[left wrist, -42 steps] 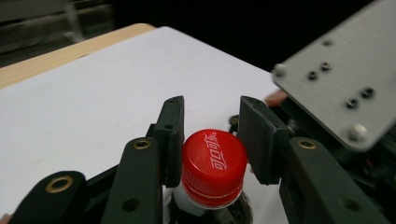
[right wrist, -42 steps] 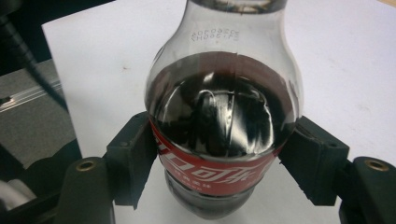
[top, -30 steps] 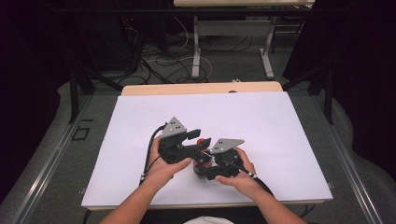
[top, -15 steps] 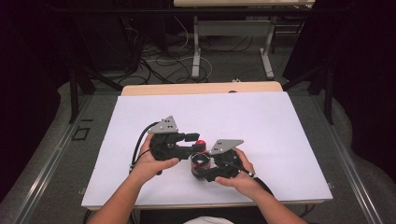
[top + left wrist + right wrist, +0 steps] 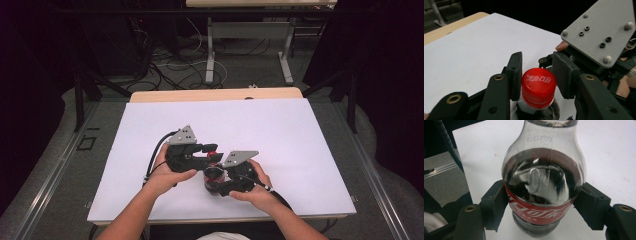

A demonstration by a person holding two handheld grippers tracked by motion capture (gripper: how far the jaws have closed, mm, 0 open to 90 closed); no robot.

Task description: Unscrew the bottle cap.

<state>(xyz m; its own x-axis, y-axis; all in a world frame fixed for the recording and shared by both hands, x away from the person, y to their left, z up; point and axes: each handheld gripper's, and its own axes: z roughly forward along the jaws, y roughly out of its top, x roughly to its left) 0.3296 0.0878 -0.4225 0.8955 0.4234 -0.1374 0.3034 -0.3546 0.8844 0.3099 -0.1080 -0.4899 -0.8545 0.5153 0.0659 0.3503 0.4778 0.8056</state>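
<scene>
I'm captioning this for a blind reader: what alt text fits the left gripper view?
The left claw has just closed its black jaws on the red cap of a cola bottle. Behind lie the white table cover and the other gripper's grey plate.

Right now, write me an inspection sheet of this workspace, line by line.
Surface: white sheet over a wooden table; bare apart from the work in hand.
Job's things: small cola bottle, partly full of dark drink, red label; red cap on.
Clutter: nothing seen on the sheet.
Grippers: left gripper has just closed, jaws on either side of the cap and pressing it; right gripper shut on the bottle's body at the label.
Cables: black cable loops from the left gripper; loose cables on the floor beyond the table.
Surroundings: dark room, grey floor, metal legs of another table behind.
</scene>
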